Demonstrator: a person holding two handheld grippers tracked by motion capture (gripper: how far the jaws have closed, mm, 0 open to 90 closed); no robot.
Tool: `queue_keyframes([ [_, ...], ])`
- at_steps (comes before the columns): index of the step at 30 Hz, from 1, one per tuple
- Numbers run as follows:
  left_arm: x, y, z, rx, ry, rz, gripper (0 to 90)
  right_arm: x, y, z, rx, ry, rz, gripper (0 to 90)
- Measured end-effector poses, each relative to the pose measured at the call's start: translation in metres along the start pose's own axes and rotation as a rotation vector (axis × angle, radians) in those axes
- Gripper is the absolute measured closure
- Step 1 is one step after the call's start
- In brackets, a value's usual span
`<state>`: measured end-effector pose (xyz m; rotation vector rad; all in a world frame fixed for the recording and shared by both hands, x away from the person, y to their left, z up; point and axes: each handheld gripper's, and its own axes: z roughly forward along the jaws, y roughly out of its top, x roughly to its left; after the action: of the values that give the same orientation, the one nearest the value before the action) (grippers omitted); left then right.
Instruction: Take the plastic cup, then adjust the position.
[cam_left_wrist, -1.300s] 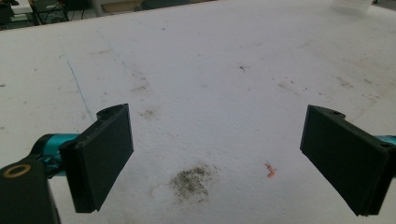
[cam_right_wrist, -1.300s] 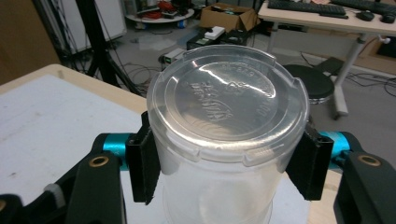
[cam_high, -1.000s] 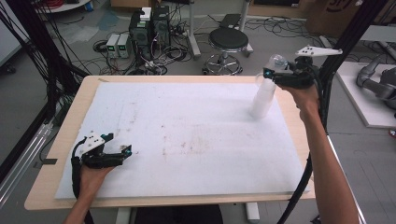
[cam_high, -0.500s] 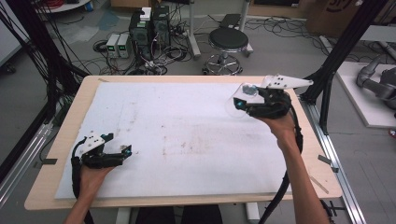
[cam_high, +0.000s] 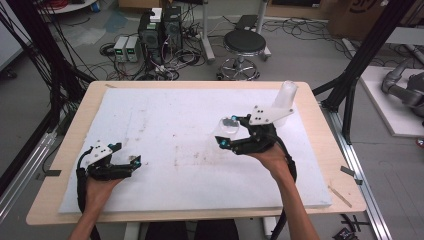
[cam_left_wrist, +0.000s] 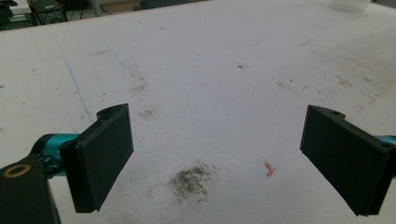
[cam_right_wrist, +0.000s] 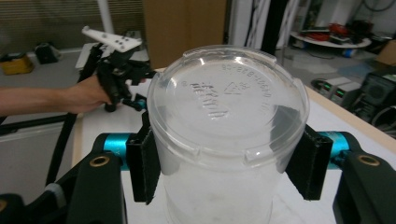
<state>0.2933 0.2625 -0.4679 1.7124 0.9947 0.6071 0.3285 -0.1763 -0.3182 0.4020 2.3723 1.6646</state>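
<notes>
A white foam sheet (cam_high: 165, 125), stained with dark smudges, covers most of the wooden worktop (cam_high: 75, 125). A second clear plastic container (cam_high: 286, 100) stands tilted near the far right edge of the sheet. On the floor beyond the worktop sit a black round stool (cam_high: 244, 44), two computer towers (cam_high: 161, 27), small grey power units (cam_high: 126, 48) and tangled cables (cam_high: 180, 60).

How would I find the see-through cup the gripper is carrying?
Look at the white mat on the wooden table. Right of its middle, the right gripper holds a clear plastic cup sideways between its jaws. Another clear cup stands upright near the far right corner, untouched.
</notes>
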Motion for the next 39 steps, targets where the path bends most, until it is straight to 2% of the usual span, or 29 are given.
queue_keyframes([
  [5,0.0,0.0,0.0,-0.002,0.001,0.0,9.4,0.007,-0.004,0.016,0.021,0.033,-0.001,37.2],
  [11,0.0,0.0,0.0,0.003,0.0,0.001,9.4,0.007,-0.009,0.025,0.041,0.044,0.008,37.2],
  [15,0.0,0.0,0.001,0.004,0.0,-0.005,9.4,0.008,-0.011,0.027,0.048,0.054,0.013,37.2],
  [24,0.001,0.0,0.0,-0.003,-0.001,-0.014,9.4,0.005,-0.013,0.027,0.047,0.046,0.018,37.2],
  [29,0.004,0.0,-0.002,-0.026,-0.031,-0.029,9.4,0.003,-0.015,0.029,0.048,0.052,0.027,37.2],
  [34,0.002,0.007,-0.006,-0.044,-0.118,-0.004,9.3,0.003,-0.014,0.029,0.044,0.07,0.021,37.2],
  [37,0.001,0.016,-0.008,-0.056,-0.213,0.017,9.1,0.004,-0.014,0.028,0.042,0.084,0.018,37.2],
  [39,-0.001,0.023,-0.01,-0.055,-0.267,0.048,9.0,0.005,-0.013,0.028,0.041,0.091,0.014,37.2],
])
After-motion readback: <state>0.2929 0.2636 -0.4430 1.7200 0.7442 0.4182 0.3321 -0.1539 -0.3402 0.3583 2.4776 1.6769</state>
